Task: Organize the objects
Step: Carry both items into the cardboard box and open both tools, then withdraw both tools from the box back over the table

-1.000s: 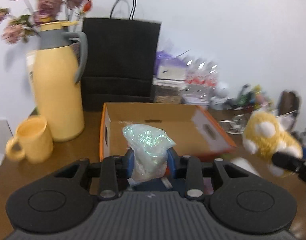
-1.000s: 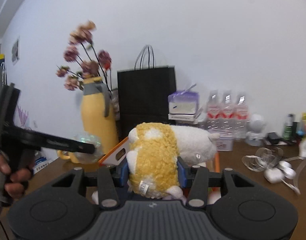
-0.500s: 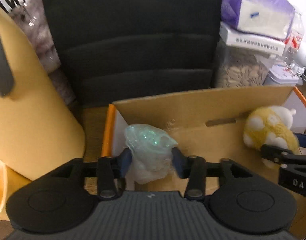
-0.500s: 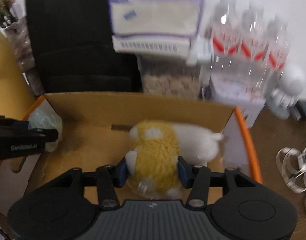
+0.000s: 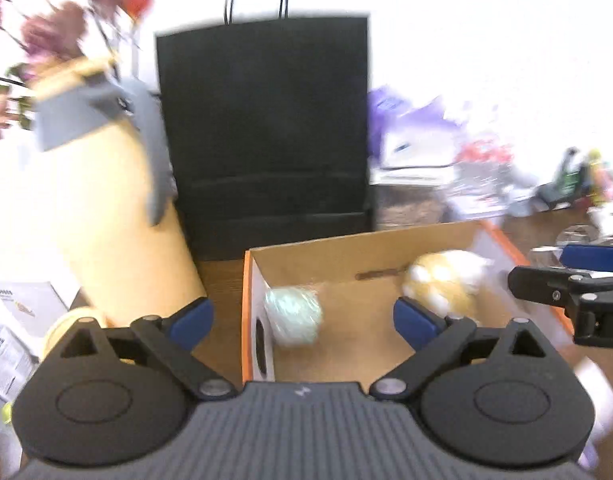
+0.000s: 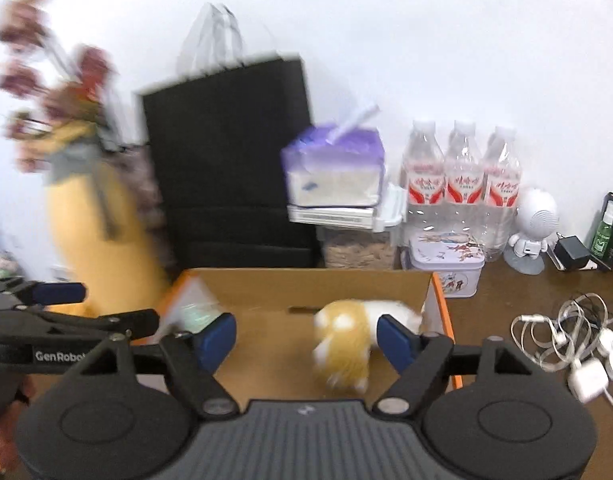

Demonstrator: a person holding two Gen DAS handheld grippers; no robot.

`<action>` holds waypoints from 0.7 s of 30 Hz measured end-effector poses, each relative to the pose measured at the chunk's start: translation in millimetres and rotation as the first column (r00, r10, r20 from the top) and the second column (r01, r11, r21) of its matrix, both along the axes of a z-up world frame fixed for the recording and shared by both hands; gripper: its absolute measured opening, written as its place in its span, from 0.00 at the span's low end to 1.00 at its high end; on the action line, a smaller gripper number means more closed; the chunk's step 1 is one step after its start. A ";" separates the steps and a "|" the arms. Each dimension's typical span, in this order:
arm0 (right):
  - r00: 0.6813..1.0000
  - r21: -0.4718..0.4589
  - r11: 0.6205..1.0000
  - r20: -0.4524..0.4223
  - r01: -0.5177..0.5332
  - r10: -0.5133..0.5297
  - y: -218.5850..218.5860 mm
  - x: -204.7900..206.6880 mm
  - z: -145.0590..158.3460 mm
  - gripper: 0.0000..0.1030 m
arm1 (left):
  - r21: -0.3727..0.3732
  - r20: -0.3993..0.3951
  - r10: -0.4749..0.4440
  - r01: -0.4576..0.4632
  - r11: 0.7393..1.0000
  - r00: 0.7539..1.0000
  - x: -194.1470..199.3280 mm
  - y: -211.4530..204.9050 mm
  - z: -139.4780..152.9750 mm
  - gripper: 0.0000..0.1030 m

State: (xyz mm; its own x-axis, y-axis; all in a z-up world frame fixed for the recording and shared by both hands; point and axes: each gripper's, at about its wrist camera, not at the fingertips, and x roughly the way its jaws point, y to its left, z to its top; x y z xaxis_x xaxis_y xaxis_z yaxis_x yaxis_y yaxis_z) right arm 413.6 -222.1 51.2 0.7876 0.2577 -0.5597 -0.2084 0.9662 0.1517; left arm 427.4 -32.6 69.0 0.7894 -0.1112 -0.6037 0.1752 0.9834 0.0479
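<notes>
Your left gripper [image 5: 303,316] is spread wide, its blue pads clear of everything; nothing sits between them. Your right gripper [image 6: 305,340] is likewise spread wide and empty.

Just beyond both, the cardboard box [image 5: 358,248] with orange edging sits open on the brown tabletop [image 6: 502,292]. Both task items lie on its floor. The iridescent wrapped bundle [image 5: 293,315] rests at the box's 9 o'clock side, against the white inner wall. The yellow-and-white plush toy [image 6: 348,344] lies toward 3 o'clock, well apart from the bundle and near the far wall's handle slot. Both are motion-blurred, so I cannot tell finer details.

In the left wrist view, your right gripper shows at 3 o'clock over the box's right rim. In the right wrist view, your left gripper shows at 9 o'clock.

Farther back: yellow thermos jug [image 5: 106,200] with grey lid at 10 o'clock, dried flowers [image 5: 54,28] behind it. Black paper bag [image 5: 262,128] stands at 12 o'clock, just behind the box. At 1 to 2 o'clock: purple tissue pack [image 6: 334,168], three water bottles [image 6: 462,184], a printed tin [image 6: 446,256]. White cables [image 6: 566,340] lie at 3 o'clock.
</notes>
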 end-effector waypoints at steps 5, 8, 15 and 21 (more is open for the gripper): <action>0.990 0.020 0.999 0.133 -0.050 0.047 -19.2 -139.0 6.9 0.84 | -0.073 0.076 -0.042 0.048 0.996 0.996 -138.6 23.2 5.6 1.00; 0.982 0.016 0.997 0.175 -0.074 0.070 -34.4 -219.6 -5.0 0.86 | -0.089 0.081 -0.109 0.116 0.989 0.991 -219.6 29.5 -8.0 1.00; 0.986 -0.043 0.990 0.090 -0.135 0.138 -85.3 -354.6 -28.9 0.88 | -0.076 0.045 -0.182 0.185 0.980 0.982 -346.9 54.0 -30.7 1.00; 0.988 -0.133 0.991 0.149 -0.023 0.043 -119.7 -423.8 -10.4 0.94 | -0.015 0.109 -0.139 0.142 0.990 0.984 -374.8 73.0 -8.2 1.00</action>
